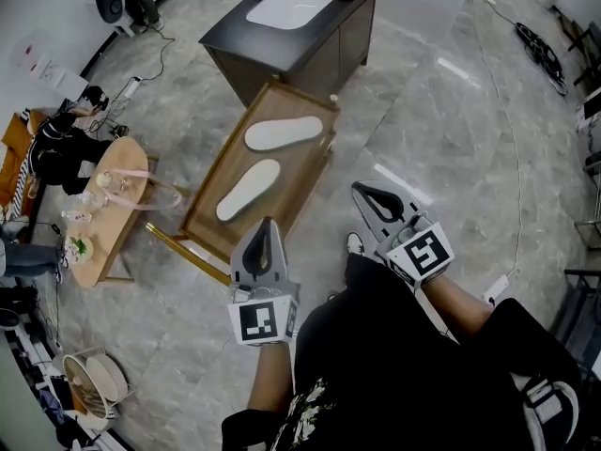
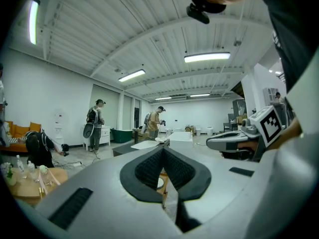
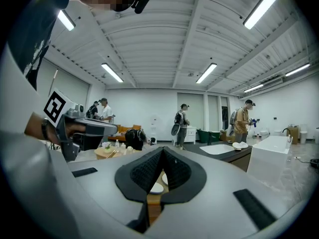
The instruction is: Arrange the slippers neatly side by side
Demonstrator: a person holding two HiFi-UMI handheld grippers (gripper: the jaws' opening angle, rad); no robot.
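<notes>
1. The left tool (image 1: pixel 269 225) has its jaws pressed together with nothing between them, and it is held over the floor.
2. Straight ahead of it stands a wooden bench (image 1: pixel 286 205) carrying two white slippers. The near slipper (image 1: pixel 249 190) lies just beyond the tool tip. The far slipper (image 1: pixel 284 132) lies further ahead, apart from the first and at a different angle.
3. The right tool (image 1: pixel 362 188) has its jaws together and is empty. Both slippers lie ahead and to its left.
4. A dark cabinet (image 1: pixel 310 40) stands well beyond both tools, behind the bench.
</notes>
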